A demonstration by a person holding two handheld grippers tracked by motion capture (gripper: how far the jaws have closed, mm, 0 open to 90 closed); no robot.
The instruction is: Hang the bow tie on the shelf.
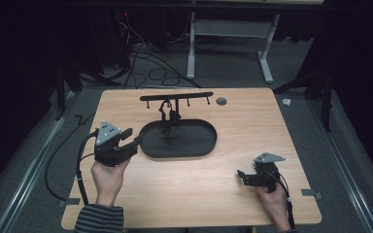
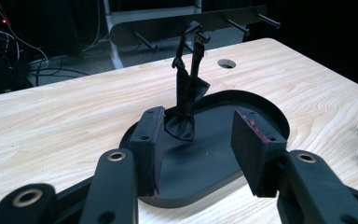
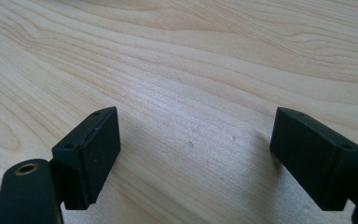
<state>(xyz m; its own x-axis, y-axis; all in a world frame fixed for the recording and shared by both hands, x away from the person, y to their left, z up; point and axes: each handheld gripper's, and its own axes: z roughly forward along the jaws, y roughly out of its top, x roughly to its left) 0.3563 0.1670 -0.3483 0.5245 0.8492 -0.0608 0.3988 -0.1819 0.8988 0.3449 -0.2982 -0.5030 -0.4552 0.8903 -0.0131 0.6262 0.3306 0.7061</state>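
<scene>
No readable text anywhere at this moment. The wooden surface (image 1: 233, 126) carries only its grain, with no label, number or sign printed on it. The black oval tray (image 1: 199, 143) is plain and unmarked, and the black rack (image 1: 176, 96) standing in it bears no brand or lettering. The grey plates on top of the two handheld tools are blank too. In the two gripper views the black fingers (image 2: 151, 144) show screw holes and nothing written. The background is too dark for any writing to be made out.
</scene>
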